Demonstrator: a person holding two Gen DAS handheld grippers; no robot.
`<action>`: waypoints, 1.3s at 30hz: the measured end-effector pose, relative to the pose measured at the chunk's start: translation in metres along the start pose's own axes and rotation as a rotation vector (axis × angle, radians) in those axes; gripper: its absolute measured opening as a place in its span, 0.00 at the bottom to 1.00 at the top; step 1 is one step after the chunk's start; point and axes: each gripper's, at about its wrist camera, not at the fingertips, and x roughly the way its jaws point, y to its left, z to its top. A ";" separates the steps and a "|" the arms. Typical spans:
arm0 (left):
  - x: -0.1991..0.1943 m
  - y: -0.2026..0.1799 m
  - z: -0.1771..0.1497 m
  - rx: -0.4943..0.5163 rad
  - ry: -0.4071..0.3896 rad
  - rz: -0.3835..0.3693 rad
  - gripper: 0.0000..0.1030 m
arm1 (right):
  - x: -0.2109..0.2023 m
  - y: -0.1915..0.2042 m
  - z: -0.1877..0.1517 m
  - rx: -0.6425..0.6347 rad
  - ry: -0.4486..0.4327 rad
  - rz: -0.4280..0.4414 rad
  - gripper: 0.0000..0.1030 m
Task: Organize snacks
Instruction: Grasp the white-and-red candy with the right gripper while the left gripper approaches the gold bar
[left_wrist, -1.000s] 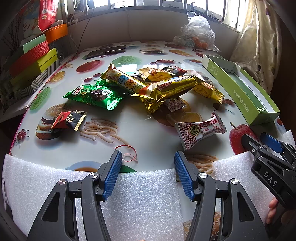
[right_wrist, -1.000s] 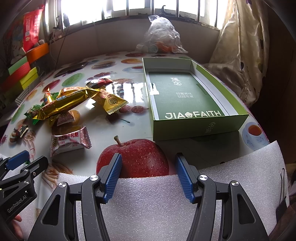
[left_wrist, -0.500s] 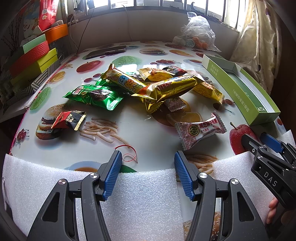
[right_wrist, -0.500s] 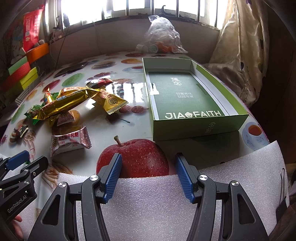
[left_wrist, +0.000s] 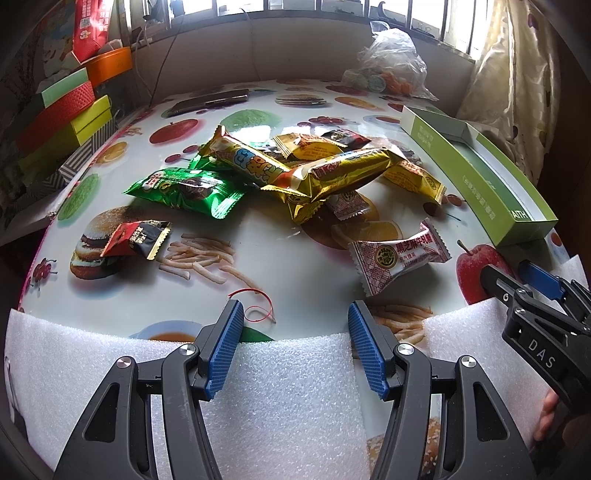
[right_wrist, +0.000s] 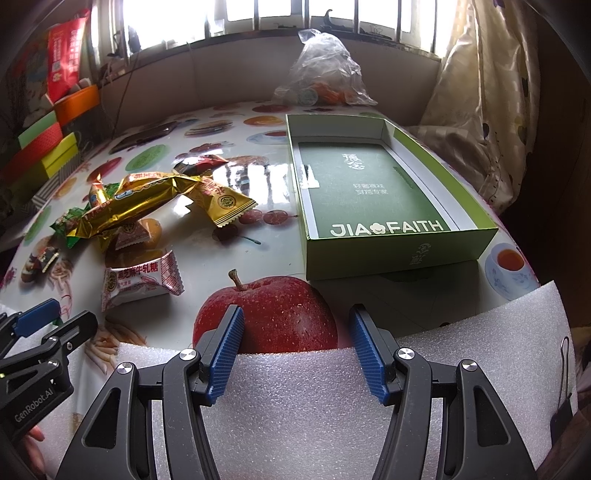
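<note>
A pile of snack packets lies mid-table: a long gold bar (left_wrist: 347, 173), a yellow bar with blue letters (left_wrist: 251, 162), a green packet (left_wrist: 188, 190), a small black-red packet (left_wrist: 136, 240) and a white-red candy packet (left_wrist: 399, 256). The pile also shows in the right wrist view, gold bar (right_wrist: 136, 199) and white-red packet (right_wrist: 142, 282). An open green box (right_wrist: 373, 192), empty, sits at the right. My left gripper (left_wrist: 295, 325) is open and empty over white foam at the near edge. My right gripper (right_wrist: 295, 325) is open and empty, near the box's front.
White foam sheets (left_wrist: 277, 398) cover the near table edge. A clear plastic bag (right_wrist: 321, 79) sits at the back. Stacked coloured boxes (left_wrist: 62, 114) stand at the far left. A dark flat object (left_wrist: 210, 101) lies at the back. A red string loop (left_wrist: 258, 306) lies near my left gripper.
</note>
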 end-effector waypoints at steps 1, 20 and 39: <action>0.000 0.001 0.000 0.002 0.003 -0.005 0.58 | -0.001 0.000 0.001 -0.008 0.004 0.005 0.57; -0.031 0.035 0.026 0.007 -0.065 -0.061 0.58 | -0.012 0.064 0.034 -0.496 -0.019 0.354 0.57; -0.030 0.044 0.053 0.013 -0.067 -0.068 0.58 | 0.024 0.097 0.043 -0.729 0.122 0.424 0.55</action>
